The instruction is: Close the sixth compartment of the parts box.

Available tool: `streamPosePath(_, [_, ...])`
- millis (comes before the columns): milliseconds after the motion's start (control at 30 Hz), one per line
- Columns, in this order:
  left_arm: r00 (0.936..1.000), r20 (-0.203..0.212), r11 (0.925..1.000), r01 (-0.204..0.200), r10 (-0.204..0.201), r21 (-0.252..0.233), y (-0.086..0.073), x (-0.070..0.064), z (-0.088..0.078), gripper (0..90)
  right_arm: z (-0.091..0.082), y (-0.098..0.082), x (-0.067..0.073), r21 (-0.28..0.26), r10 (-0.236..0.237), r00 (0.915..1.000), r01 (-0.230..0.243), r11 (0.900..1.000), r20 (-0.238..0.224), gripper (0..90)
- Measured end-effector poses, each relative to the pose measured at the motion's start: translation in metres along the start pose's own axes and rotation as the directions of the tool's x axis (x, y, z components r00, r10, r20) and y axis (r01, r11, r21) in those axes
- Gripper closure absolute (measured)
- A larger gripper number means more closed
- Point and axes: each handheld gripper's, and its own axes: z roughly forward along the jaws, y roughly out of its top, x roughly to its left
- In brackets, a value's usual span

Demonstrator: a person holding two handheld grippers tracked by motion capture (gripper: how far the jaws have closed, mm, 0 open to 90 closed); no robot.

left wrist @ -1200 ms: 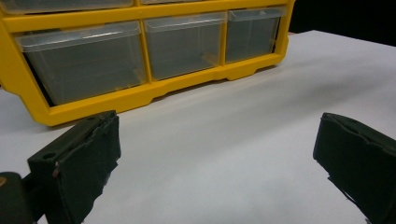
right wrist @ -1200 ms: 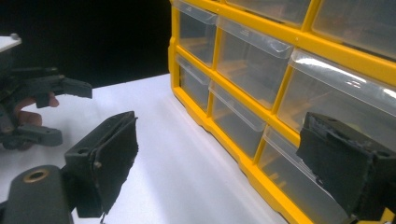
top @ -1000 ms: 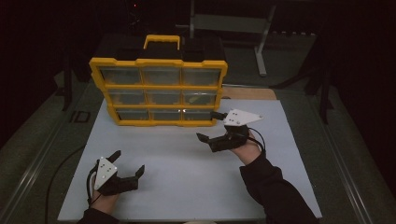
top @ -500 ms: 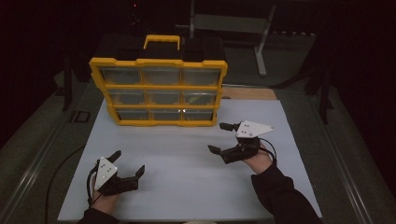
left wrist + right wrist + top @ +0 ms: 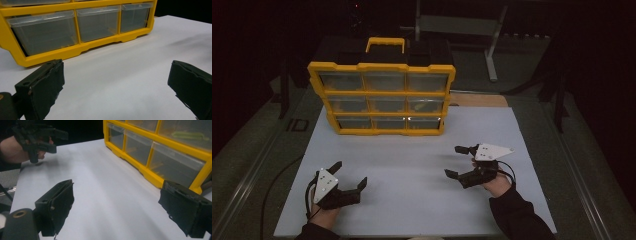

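2 claws, left claw (image 5: pixel 348 176) and right claw (image 5: pixel 458 161), sit spread wide, empty, short of the yellow organizer (image 5: pixel 382 97); better approach 1 drawer squarely.

Left gripper (image 5: pixel 349 176): black body; grey three-cornered plate on top with small pale dots.
Right gripper (image 5: pixel 457 162): black body; larger pale grey three-cornered plate on top.
Fingers (image 5: pixel 46 85): two per gripper, flat and black, faced with dark padding, edges ragged.
Fasteners: small round screw hole in the finger mount; brass-coloured round fitting at the base in the right gripper view.
Cables: thin, black, looping from each gripper's rear.
Sleeves: dark, long, reaching the wrists.
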Motion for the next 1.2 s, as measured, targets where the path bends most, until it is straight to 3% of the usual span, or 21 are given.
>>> streamPosePath(333, [1.0, 0.002, 1.0, -0.001, 0.001, 0.003, 0.0, 0.0, 0.001, 1.6, -0.014, -0.031, -0.003, 0.028, 0.009, 0.9994, -0.01, 1.0, 0.034, 12.0])
streamPosePath(633, [1.0, 0.001, 1.0, -0.001, 0.001, 0.001, 0.0, 0.0, 0.0, 1.6, -0.027, -0.046, -0.005, 0.063, 0.055, 0.9961, -0.059, 0.996, 0.069, 12.0])
streamPosePath(1000, [1.0, 0.003, 1.0, -0.004, 0.004, 0.003, 0.0, -0.001, 0.001, 1.6, -0.045, -0.06, -0.002, 0.113, 0.059, 0.9828, -0.079, 0.99, 0.175, 12.0])
streamPosePath(1100, [1.0, 0.005, 1.0, -0.004, 0.004, 0.004, 0.0, -0.001, 0.001, 1.6, -0.051, -0.063, -0.001, 0.097, 0.064, 0.9751, -0.086, 0.991, 0.212, 11.9])
streamPosePath(1200, [1.0, 0.005, 1.0, -0.004, 0.004, 0.005, 0.0, -0.001, 0.001, 1.6, -0.053, -0.064, 0.0, 0.089, 0.061, 0.9739, -0.082, 0.993, 0.219, 11.9])
